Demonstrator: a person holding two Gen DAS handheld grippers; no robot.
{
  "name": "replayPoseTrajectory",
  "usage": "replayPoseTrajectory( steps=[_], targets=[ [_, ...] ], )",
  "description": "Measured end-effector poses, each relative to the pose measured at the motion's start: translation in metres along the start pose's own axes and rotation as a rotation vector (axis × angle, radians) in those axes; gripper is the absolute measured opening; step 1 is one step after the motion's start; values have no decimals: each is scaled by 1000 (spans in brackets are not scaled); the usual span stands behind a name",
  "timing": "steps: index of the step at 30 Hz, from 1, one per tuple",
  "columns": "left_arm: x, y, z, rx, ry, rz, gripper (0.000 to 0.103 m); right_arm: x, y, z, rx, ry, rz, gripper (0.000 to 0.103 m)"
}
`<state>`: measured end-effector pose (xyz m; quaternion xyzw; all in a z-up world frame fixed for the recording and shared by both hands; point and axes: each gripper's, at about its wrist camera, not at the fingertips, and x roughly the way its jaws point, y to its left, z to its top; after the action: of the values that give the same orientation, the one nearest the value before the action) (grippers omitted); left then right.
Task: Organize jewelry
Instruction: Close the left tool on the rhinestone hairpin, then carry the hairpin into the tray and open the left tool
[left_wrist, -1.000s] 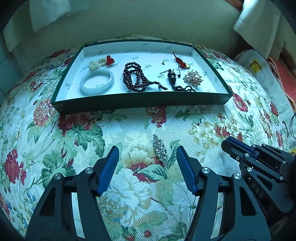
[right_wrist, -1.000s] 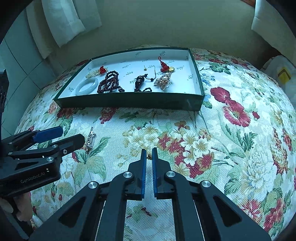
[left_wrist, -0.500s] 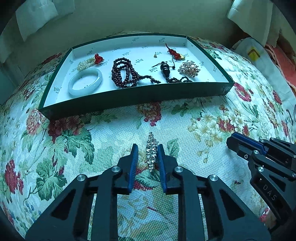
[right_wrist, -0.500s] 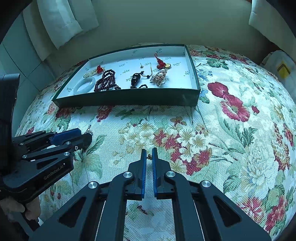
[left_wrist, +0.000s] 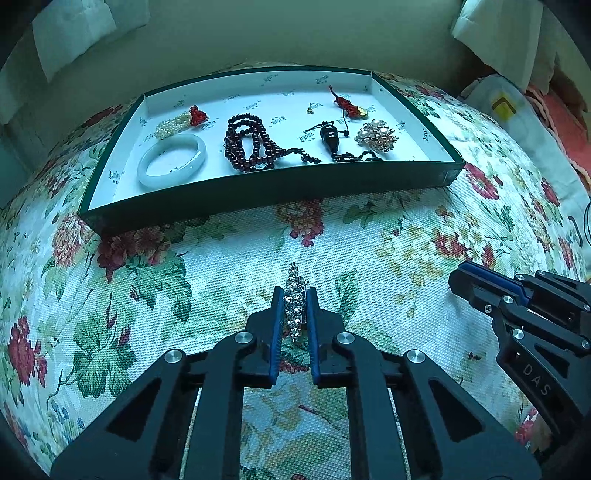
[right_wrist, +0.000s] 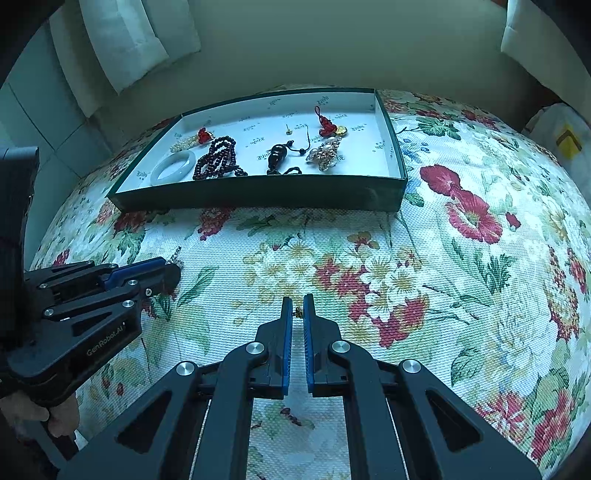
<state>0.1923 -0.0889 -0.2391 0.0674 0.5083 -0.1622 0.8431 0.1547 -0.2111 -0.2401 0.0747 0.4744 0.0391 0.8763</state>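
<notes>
while left tongs pinch rhinestone brooch on floral cloth, right tongs closed

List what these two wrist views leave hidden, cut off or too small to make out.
- Rhinestone brooch: its sides sit behind the left gripper pads; the right wrist view shows only its tip.
- Small gold item at the right gripper tips: too small to identify.
- Tiny gold piece in the tray: too small to identify.
- Black pendant cord: its near end drops behind the tray's front wall.
</notes>
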Motion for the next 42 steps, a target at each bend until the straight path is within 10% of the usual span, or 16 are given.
replayPoseTrajectory(
  steps=[23, 42],
  targets=[
    [-39, 5, 26, -4, -100, -18, 11, -19, 17, 27, -44, -62, 40, 6],
    [-24, 31, 115, -9, -199, 53, 12, -3, 28, 132, -102, -192, 40, 6]
  ],
)
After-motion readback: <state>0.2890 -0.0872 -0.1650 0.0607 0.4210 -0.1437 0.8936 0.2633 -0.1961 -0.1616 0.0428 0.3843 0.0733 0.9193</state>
